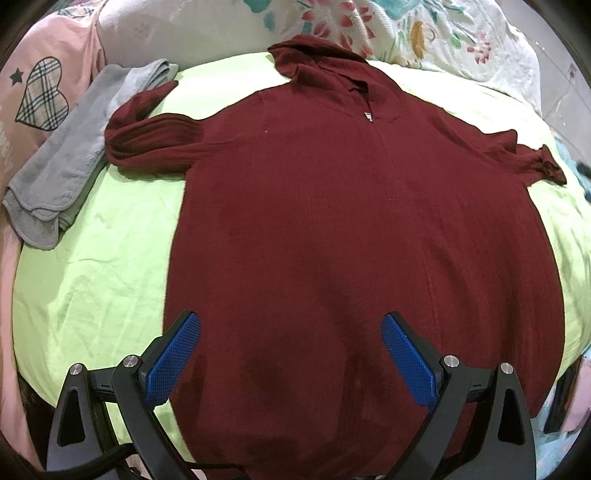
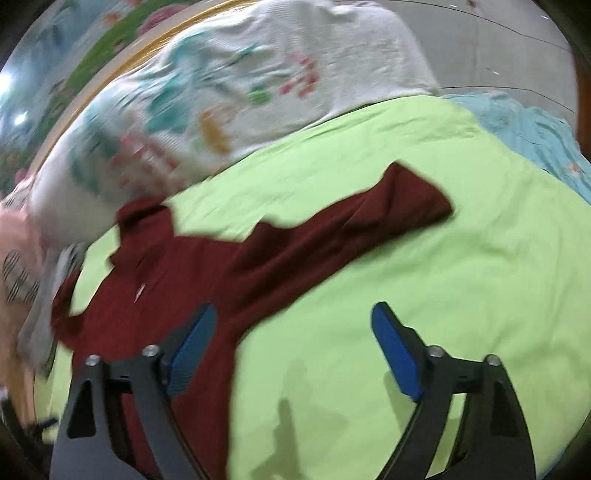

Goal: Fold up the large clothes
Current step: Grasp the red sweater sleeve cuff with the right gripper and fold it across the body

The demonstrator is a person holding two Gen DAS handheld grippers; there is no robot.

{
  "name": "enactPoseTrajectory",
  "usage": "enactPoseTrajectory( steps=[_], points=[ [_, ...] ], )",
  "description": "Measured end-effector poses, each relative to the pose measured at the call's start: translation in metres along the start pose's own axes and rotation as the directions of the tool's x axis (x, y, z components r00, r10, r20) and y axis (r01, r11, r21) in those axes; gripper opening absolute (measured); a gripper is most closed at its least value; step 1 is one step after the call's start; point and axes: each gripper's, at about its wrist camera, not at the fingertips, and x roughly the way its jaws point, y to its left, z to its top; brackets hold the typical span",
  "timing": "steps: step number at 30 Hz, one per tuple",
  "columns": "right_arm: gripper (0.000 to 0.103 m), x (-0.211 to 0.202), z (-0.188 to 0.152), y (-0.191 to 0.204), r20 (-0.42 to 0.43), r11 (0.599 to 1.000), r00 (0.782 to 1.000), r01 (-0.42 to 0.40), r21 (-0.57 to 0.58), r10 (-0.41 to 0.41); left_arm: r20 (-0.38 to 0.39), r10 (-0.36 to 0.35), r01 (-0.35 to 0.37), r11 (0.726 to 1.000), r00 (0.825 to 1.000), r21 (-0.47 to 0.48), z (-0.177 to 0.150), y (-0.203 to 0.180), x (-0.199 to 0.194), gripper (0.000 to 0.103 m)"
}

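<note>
1. Bed, 1, covered in a lime-green sheet. It serves as the folding surface and carries everything listed below.
2. Maroon hooded garment, 1, the task's item. It lies face up and spread flat in the middle of the bed, hood toward the pillows, hem nearest the left wrist camera. Judged: laid out this way so that sleeves and sides can be folded inward; no fold is made yet.
3. Floral quilt, 1, bunched at the head of the bed beyond the hood, apparently pushed back to leave room.
4. Pink cloth with a plaid heart, 1, at the left edge of the bed, clear of the garment.
5. Grey folded cloth, 1, beside the left sleeve and touching or nearly touching it.
6. Sleeves, 2. The left is doubled back on itself; the right sleeve stretches out across the sheet.
7. Left gripper, 1, jaws spread wide and empty, above the hem area.
8. Right gripper, 1, jaws likewise spread and empty, over the garment's right edge and bare sheet; this view is motion-blurred.
</note>
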Motion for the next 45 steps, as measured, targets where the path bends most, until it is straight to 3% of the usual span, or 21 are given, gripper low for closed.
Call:
enactPoseTrajectory(
  steps=[5,9,11,12,13,18,22,25,28,34,36,37,39,45],
  points=[
    [0.064,0.044,0.051,-0.037,-0.01,0.995,0.997,0.077,0.071,-0.076,-0.028,0.023,-0.022,0.999,0.999,0.029,-0.001,-0.007,0.01,0.099],
    [0.051,0.082,0.061,-0.047,-0.068,0.991,0.993,0.101,0.087,-0.095,-0.04,0.03,-0.029,0.999,0.999,0.026,0.002,-0.007,0.017,0.099],
    [0.036,0.09,0.063,-0.052,-0.085,0.989,0.99,0.118,0.091,-0.11,-0.045,0.027,-0.026,0.999,0.999,0.021,0.003,-0.005,0.019,0.099],
    [0.016,0.091,0.064,-0.055,-0.089,0.989,0.99,0.115,0.097,-0.107,-0.045,0.024,-0.023,1.0,0.999,0.017,0.005,-0.004,0.02,0.099],
    [0.004,0.092,0.065,-0.056,-0.092,0.988,0.99,0.112,0.102,-0.102,-0.046,0.021,-0.021,1.0,0.999,0.015,0.005,-0.003,0.021,0.099],
    [0.004,0.072,0.068,-0.03,-0.041,0.998,0.998,0.051,0.023,-0.05,-0.037,0.014,-0.013,1.0,0.999,0.013,0.009,-0.002,0.025,0.099],
    [0.004,0.058,0.064,0.015,-0.054,0.998,0.997,-0.051,-0.046,0.048,-0.025,-0.003,0.003,1.0,1.0,0.01,0.01,0.0,0.025,0.099],
    [0.004,0.053,0.053,0.065,-0.101,0.98,0.979,-0.184,-0.074,0.176,-0.013,-0.014,0.014,1.0,1.0,-0.001,0.009,0.005,0.024,0.099],
    [0.004,0.056,0.038,0.114,-0.157,0.949,0.945,-0.303,-0.09,0.287,-0.006,-0.025,0.024,1.0,1.0,-0.019,0.01,0.011,0.022,0.099],
    [0.004,0.096,-0.005,0.244,-0.327,0.835,0.806,-0.544,-0.084,0.493,0.028,-0.044,0.045,0.998,0.999,-0.035,0.016,0.025,0.021,0.099],
    [0.004,0.11,-0.018,0.276,-0.369,0.811,0.775,-0.579,-0.086,0.514,0.04,-0.043,0.044,0.998,0.998,-0.04,0.02,0.03,0.02,0.099],
    [0.004,0.123,-0.028,0.298,-0.402,0.792,0.744,-0.606,-0.069,0.534,0.045,-0.046,0.048,0.998,0.998,-0.045,0.023,0.033,0.021,0.099],
    [0.004,0.145,-0.04,0.326,-0.442,0.777,0.71,-0.628,-0.045,0.549,0.052,-0.052,0.055,0.997,0.997,-0.055,0.028,0.04,0.022,0.099],
    [0.004,0.193,-0.067,0.371,-0.512,0.755,0.632,-0.654,0.053,0.583,0.073,-0.064,0.069,0.994,0.995,-0.08,0.041,0.056,0.028,0.099]
  ],
)
